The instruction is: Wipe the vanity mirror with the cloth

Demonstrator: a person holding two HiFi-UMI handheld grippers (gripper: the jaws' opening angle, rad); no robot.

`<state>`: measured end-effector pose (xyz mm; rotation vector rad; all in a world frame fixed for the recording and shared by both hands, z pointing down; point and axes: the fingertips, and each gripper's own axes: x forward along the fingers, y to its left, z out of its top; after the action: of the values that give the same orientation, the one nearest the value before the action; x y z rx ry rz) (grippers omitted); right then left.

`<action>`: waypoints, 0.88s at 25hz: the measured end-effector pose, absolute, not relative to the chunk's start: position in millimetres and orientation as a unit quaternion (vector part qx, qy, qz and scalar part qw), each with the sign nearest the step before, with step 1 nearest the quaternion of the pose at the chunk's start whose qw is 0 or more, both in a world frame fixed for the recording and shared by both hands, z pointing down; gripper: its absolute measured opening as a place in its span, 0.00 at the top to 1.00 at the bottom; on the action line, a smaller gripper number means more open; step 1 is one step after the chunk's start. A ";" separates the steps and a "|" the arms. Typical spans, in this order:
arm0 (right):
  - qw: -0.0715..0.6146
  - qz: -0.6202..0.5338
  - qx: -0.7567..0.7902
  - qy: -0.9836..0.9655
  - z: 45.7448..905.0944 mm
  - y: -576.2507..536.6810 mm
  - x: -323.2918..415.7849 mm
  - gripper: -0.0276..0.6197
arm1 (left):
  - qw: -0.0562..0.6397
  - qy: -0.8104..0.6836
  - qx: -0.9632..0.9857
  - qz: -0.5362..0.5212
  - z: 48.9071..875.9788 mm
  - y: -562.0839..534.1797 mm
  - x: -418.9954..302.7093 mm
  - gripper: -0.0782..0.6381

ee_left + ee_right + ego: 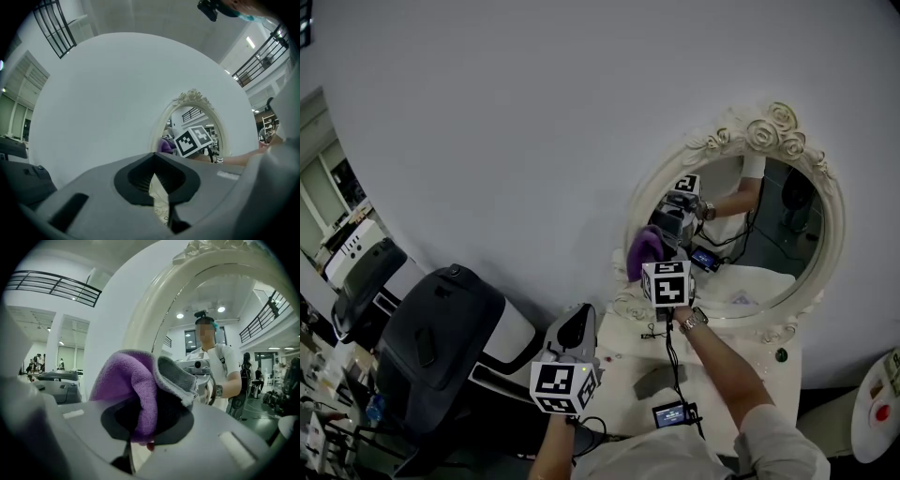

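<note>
Clamping a purple and grey fleece cloth (138,391) (643,251) between the closed jaws of the right gripper (147,420) (662,251), folds bunching out above the jaw tips. Holding that cloth up at the left side of the oval vanity mirror (766,133) (154,310), low on the glass and just inside the ornate cream frame; touching the glass or just short of it, not telling from these views. Catching the same gripper and a person's arm as a reflection in the glass. Holding the left gripper (575,328) (157,161) low and well apart from the mirror, over the near left part of the white dressing table (623,370). Pressing its jaws together on nothing, only a pale sliver of tabletop showing behind them. Pointing it toward the mirror (192,99) and the plain white wall (534,122). Leaving a black office chair (431,347) just left of the table.
</note>
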<state>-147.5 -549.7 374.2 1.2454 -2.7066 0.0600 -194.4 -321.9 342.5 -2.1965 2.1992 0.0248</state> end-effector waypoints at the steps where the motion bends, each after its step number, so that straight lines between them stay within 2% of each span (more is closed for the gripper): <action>1: 0.081 0.019 0.418 -0.905 373.8 -550.4 -145.3 0.86 | 0.017 0.704 -0.710 0.007 342.9 -325.0 -191.3 0.89; 6: 0.077 0.016 0.433 -0.898 373.1 -555.1 -118.6 0.87 | 0.017 0.679 -0.734 0.003 344.7 -343.2 -168.9 0.89; 22: 0.072 0.005 0.524 -0.849 367.4 -572.3 37.0 0.87 | 0.012 0.565 -0.825 0.002 351.9 -395.8 -57.2 0.89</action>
<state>37.0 -572.3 367.4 1.5755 -2.5499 0.0142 -57.2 -395.8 351.9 -2.5727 1.7624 0.0062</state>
